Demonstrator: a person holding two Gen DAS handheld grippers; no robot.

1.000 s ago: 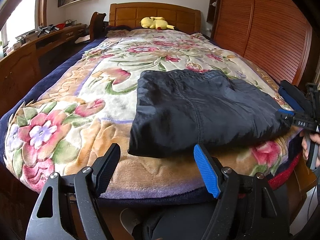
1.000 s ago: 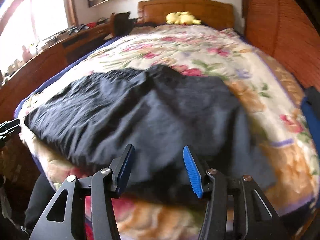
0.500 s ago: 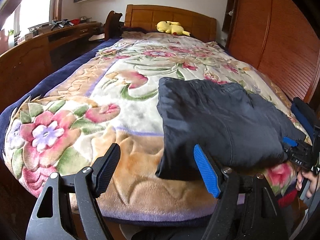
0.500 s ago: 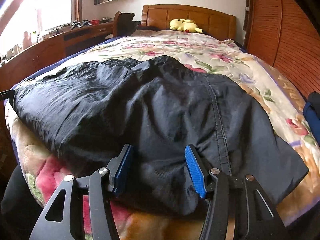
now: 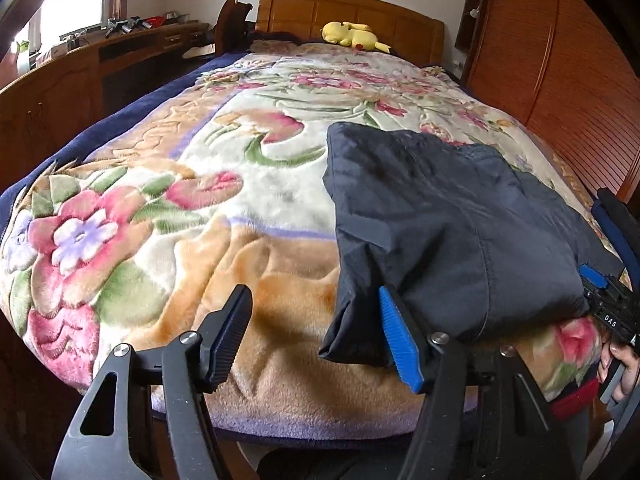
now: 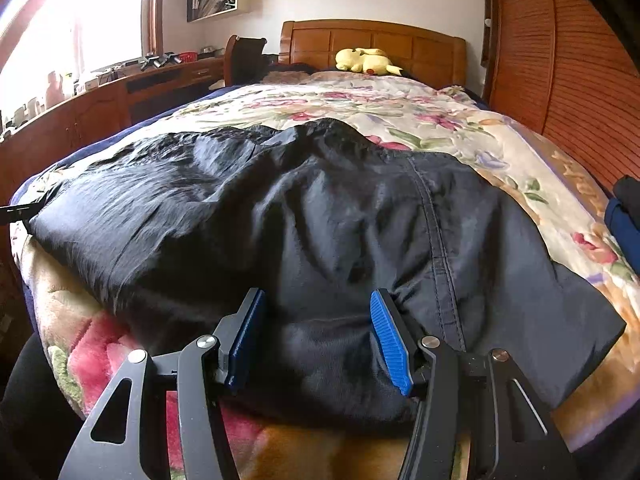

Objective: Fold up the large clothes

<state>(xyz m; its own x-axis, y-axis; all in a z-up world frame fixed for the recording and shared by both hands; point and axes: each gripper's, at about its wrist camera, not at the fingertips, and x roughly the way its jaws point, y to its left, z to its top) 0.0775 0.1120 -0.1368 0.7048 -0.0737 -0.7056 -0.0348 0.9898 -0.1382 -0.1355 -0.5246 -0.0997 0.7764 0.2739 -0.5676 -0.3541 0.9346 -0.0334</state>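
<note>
The left tool (image 5: 316,340) points down at the foot edge of the bed (image 5: 280,408), its jaws apart; they have just been closing, with only the left corner of the folded dark garment (image 5: 440,216) beside the blue pad (image 5: 400,344) and no cloth pinched. The right tool (image 6: 316,340) points down over the garment's near edge, jaws apart, pads straddling a cloth ridge without clamping. The garment lies on the floral blanket (image 5: 160,220) at the bed's foot-right corner. Compared with the earlier frames, both tools sit lower and closer to the garment's near edge. A hand (image 5: 624,364) holds the right tool's handle.
</note>
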